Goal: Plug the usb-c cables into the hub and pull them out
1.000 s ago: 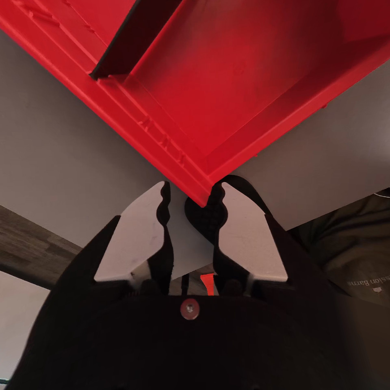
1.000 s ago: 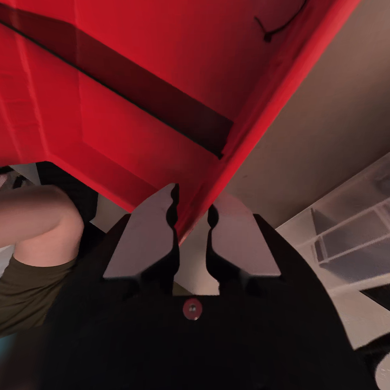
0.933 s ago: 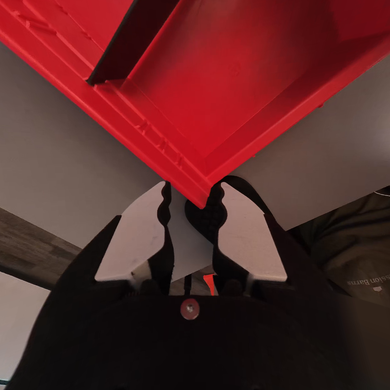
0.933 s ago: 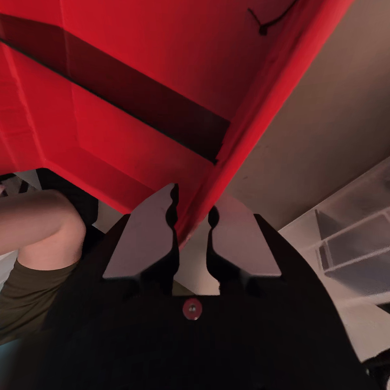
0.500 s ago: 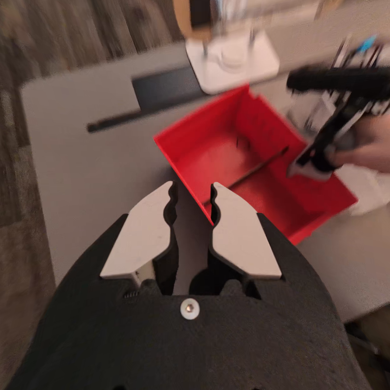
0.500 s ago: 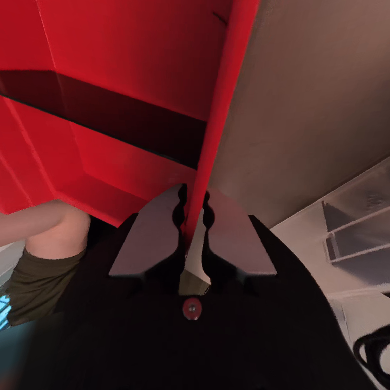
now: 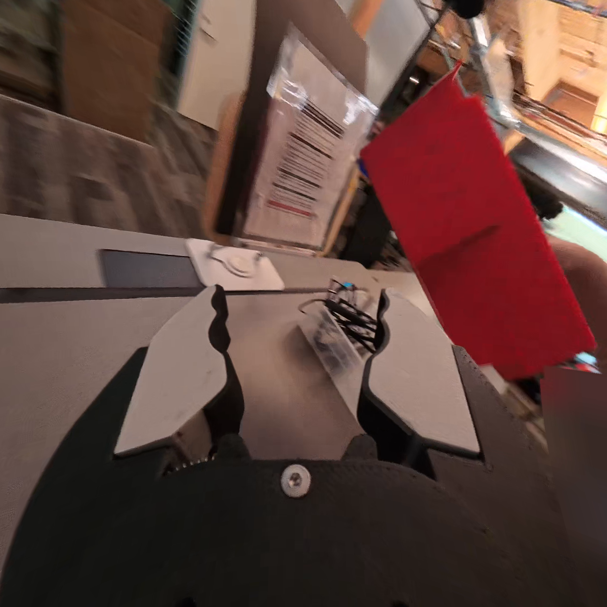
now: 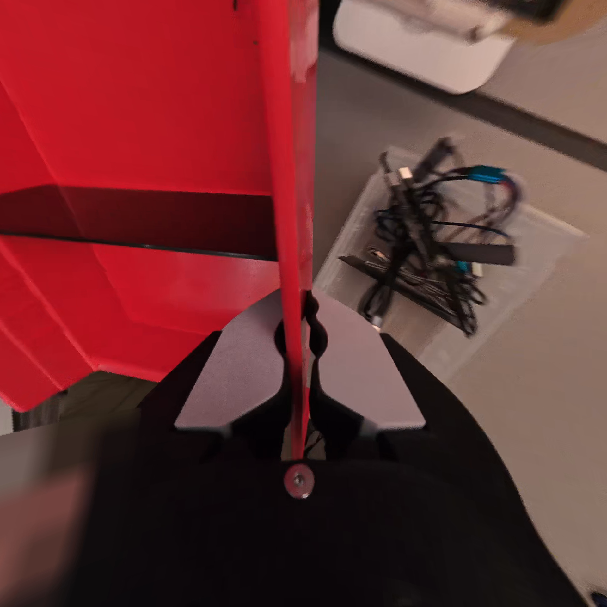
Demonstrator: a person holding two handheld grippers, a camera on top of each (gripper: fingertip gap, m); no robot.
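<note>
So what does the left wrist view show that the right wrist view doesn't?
Only the left wrist view shows the left gripper, jaws open and empty, a white pad on the table, and the red bin's outside, lifted off the table.

Only the right wrist view shows the right gripper shut on the bin's wall, and the black divider inside it.

Both show the red bin and the clear tray of tangled cables.

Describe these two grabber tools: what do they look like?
Both look alike. The left gripper and right gripper each have a rough black body, two pale grey fingers with wavy black inner edges forming the jaws, and one silver screw at the base.
</note>
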